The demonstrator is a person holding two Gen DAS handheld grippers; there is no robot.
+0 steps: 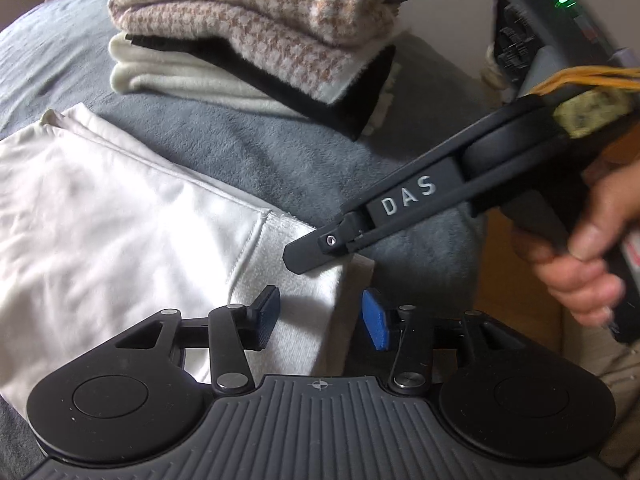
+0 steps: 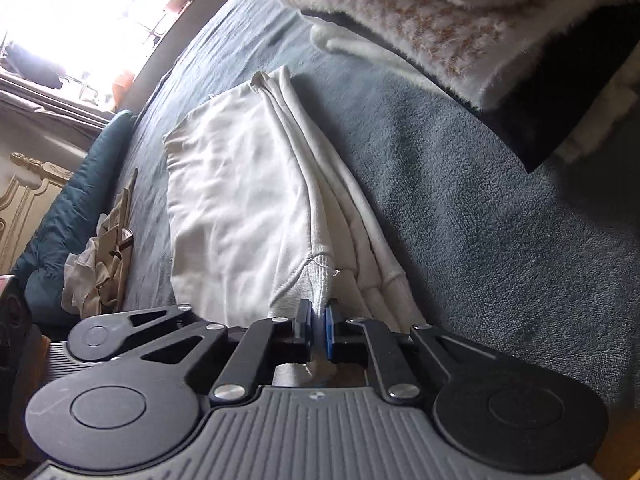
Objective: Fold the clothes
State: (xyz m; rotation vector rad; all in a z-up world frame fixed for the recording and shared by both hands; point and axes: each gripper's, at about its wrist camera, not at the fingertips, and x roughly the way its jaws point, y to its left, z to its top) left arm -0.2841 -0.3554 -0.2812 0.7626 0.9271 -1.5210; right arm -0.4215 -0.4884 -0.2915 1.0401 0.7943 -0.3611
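Observation:
A folded white garment (image 1: 120,220) lies on the grey-blue blanket (image 1: 280,152). My left gripper (image 1: 322,318) hovers open over its ribbed corner, and the blue pads stand apart without pressing the cloth. From the right, my right gripper (image 1: 298,258) comes in slanted, its tip on that same corner, with a person's hand (image 1: 580,272) on its handle. In the right wrist view the right gripper (image 2: 318,326) is shut on the near hem of the white garment (image 2: 240,200), with a thin fold of cloth pinched between the pads.
A stack of folded clothes (image 1: 256,40), houndstooth knit on top of black and cream pieces, sits behind the garment and appears at upper right (image 2: 440,20). Crumpled beige clothing (image 2: 104,276) and a teal pillow (image 2: 80,200) lie to the left. The bed's edge runs along the right.

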